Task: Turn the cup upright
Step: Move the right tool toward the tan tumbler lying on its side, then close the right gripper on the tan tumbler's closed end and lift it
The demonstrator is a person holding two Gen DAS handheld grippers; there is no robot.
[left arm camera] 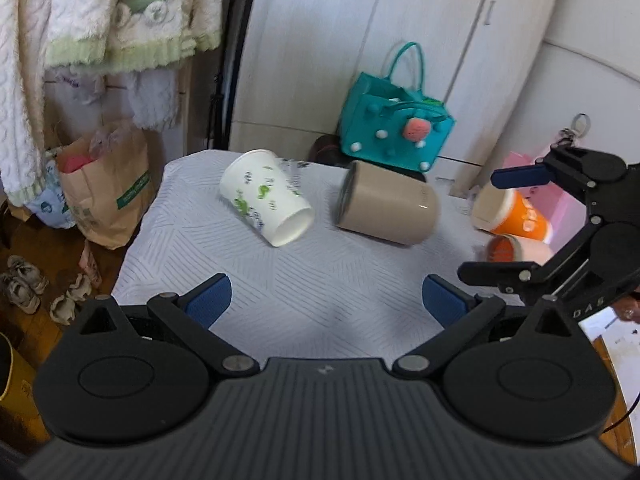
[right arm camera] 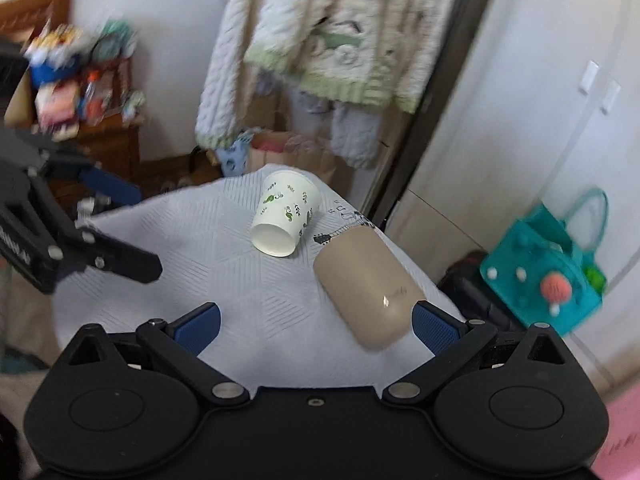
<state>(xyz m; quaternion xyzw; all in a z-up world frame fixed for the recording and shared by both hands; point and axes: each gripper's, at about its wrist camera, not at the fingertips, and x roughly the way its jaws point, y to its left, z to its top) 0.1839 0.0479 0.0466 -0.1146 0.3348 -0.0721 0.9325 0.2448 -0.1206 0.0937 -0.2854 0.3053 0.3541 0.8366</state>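
A white paper cup with green leaf print (left arm camera: 267, 197) lies on its side on the white cloth-covered table (left arm camera: 320, 300); it also shows in the right wrist view (right arm camera: 285, 213). A beige tumbler (left arm camera: 386, 203) lies on its side to its right, and shows in the right wrist view (right arm camera: 366, 286) close to my right gripper's right finger. My left gripper (left arm camera: 326, 302) is open and empty above the table's near part. My right gripper (right arm camera: 316, 326) is open and empty; in the left wrist view it (left arm camera: 486, 224) reaches in from the right.
Two orange cups (left arm camera: 514, 216) lie at the table's right edge. A teal bag (left arm camera: 394, 128) stands behind the table by white cupboard doors. A brown paper bag (left arm camera: 106, 188) and shoes (left arm camera: 26, 284) are on the floor at the left. Clothes (left arm camera: 100, 12) hang above.
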